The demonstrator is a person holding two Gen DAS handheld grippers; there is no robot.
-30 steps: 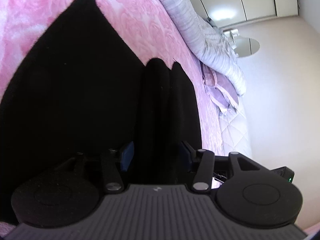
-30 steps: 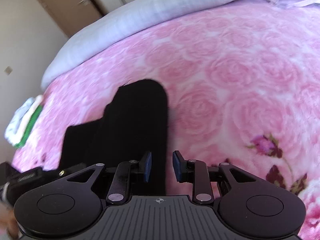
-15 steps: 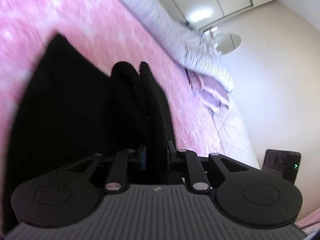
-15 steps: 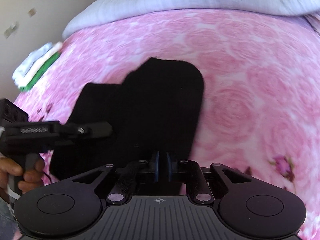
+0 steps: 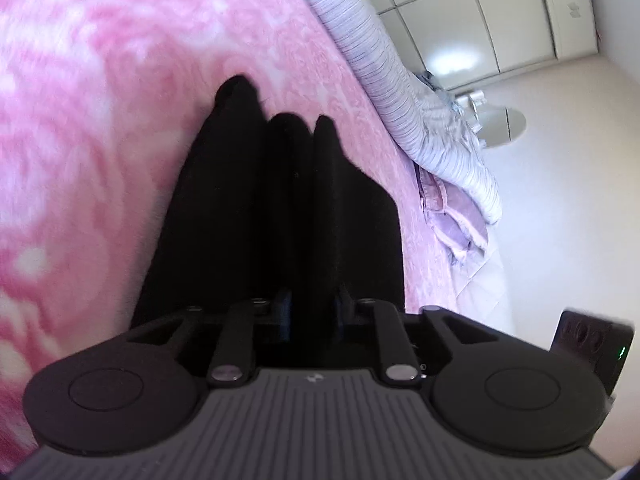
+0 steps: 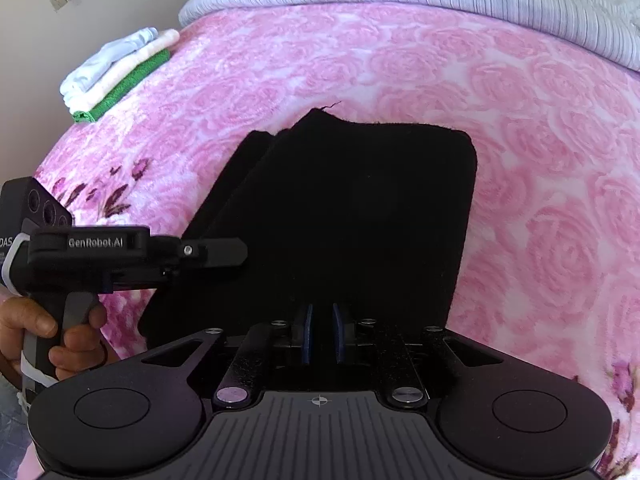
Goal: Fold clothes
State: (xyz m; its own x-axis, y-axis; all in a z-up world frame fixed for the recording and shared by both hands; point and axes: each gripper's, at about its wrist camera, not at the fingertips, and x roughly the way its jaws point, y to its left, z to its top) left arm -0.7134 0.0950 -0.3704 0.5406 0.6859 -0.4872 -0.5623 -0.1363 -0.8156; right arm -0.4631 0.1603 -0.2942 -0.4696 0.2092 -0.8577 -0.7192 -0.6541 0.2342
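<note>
We are gripping black garment (image 6: 340,216) on pink bed (image 6: 540,208): left hand-held gripper (image 5: 310,312) and right hand-held gripper (image 6: 320,334) both clenched on near edge. Risk: thick layers slipping, fold skewing.

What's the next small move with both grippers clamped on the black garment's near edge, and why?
Probably lift and carry the near edge toward the far edge. The left gripper and right gripper both pinch the black garment, which lies partly folded on the pink blanket.
</note>
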